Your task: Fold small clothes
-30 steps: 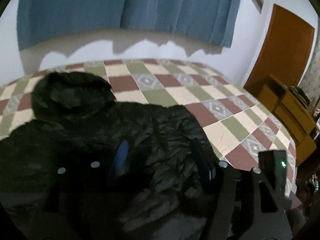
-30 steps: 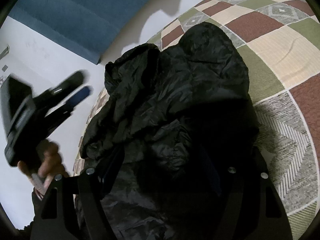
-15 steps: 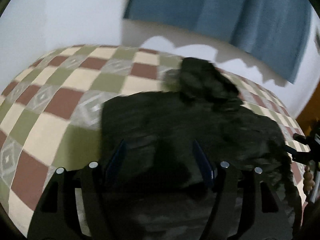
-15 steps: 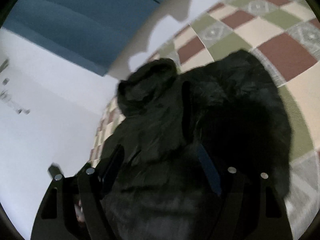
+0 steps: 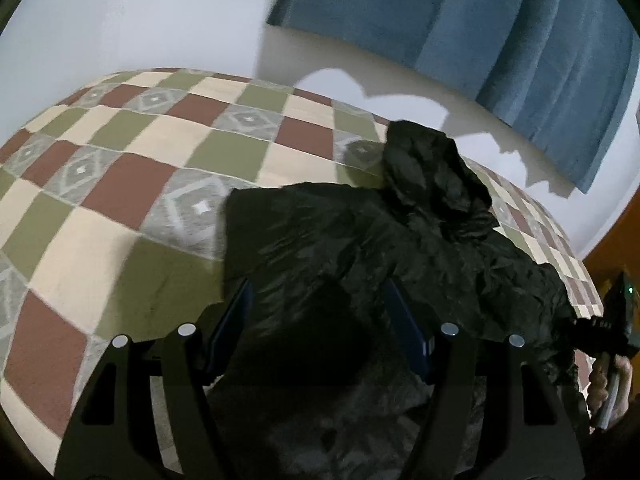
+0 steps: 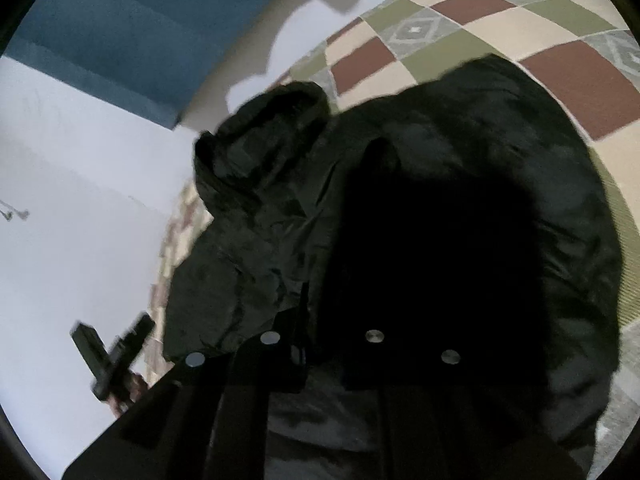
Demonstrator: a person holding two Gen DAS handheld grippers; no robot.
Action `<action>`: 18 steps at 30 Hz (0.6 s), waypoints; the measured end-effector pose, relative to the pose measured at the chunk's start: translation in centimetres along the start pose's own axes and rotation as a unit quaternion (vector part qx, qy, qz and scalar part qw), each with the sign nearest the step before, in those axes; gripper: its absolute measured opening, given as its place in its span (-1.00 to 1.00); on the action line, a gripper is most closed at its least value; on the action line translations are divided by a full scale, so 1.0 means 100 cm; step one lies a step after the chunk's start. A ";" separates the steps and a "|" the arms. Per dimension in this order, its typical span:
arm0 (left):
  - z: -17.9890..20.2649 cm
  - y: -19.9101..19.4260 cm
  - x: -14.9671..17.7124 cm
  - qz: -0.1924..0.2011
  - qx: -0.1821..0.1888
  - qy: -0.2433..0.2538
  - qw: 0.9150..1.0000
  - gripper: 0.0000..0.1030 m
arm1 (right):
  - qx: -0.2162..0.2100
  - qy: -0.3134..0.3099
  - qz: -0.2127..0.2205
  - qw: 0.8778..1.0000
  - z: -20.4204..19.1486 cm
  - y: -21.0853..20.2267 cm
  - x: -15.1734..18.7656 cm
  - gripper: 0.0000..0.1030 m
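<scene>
On the checked bed (image 5: 120, 216) lies a black jacket (image 5: 360, 248) — left gripper (image 5: 320, 320) fingers spread over it, right gripper (image 6: 340, 320) fingers just closing, pinching its fabric.

My left tool (image 5: 320, 320): matte black frame, blue pads (image 5: 404, 328), round silver screws (image 5: 449, 329). My right tool (image 6: 332, 344): same black frame, silver screws; pads lost in shadow.

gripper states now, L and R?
Left gripper: open, black hooded jacket between its fingers.
Right gripper: jaws just closed on the jacket.
</scene>
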State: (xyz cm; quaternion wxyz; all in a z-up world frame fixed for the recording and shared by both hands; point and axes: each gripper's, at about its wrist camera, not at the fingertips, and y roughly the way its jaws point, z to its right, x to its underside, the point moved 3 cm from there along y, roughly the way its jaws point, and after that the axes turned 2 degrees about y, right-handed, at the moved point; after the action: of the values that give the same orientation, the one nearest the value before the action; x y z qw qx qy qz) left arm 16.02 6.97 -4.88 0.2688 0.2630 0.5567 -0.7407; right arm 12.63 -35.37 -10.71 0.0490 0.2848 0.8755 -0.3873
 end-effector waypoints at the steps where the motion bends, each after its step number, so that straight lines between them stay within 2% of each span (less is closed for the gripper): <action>1: 0.000 0.007 0.001 -0.009 0.000 -0.001 1.000 0.32 | 0.002 0.001 -0.002 1.000 0.004 0.001 0.001 -0.81; 4: -0.012 0.036 0.006 -0.055 -0.019 -0.022 0.998 0.29 | 0.000 0.008 -0.008 1.000 0.013 0.002 0.003 -0.81; 5: -0.019 0.046 0.011 -0.075 -0.040 -0.026 0.996 0.21 | 0.000 0.007 -0.010 1.000 0.014 0.003 0.005 -0.81; 8: -0.032 0.062 0.022 -0.104 -0.061 -0.021 0.993 0.15 | 0.001 0.009 -0.017 1.000 0.019 0.009 0.006 -0.81; 14: -0.030 0.066 0.027 -0.098 -0.081 0.012 0.992 0.16 | -0.011 0.018 -0.028 0.999 0.025 0.014 0.005 -0.81; 16: -0.030 0.058 0.023 -0.091 -0.075 0.006 0.993 0.15 | -0.010 0.006 -0.026 1.000 0.022 0.008 0.005 -0.80; 18: -0.033 0.043 0.019 -0.079 -0.071 -0.006 0.994 0.15 | -0.003 -0.008 -0.017 1.000 0.017 -0.007 0.004 -0.69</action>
State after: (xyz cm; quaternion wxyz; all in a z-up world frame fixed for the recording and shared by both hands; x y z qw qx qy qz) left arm 17.94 8.96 -9.97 0.2307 0.1942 0.6255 -0.7196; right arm 11.67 -36.78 -11.60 0.0506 0.2664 0.8808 -0.3882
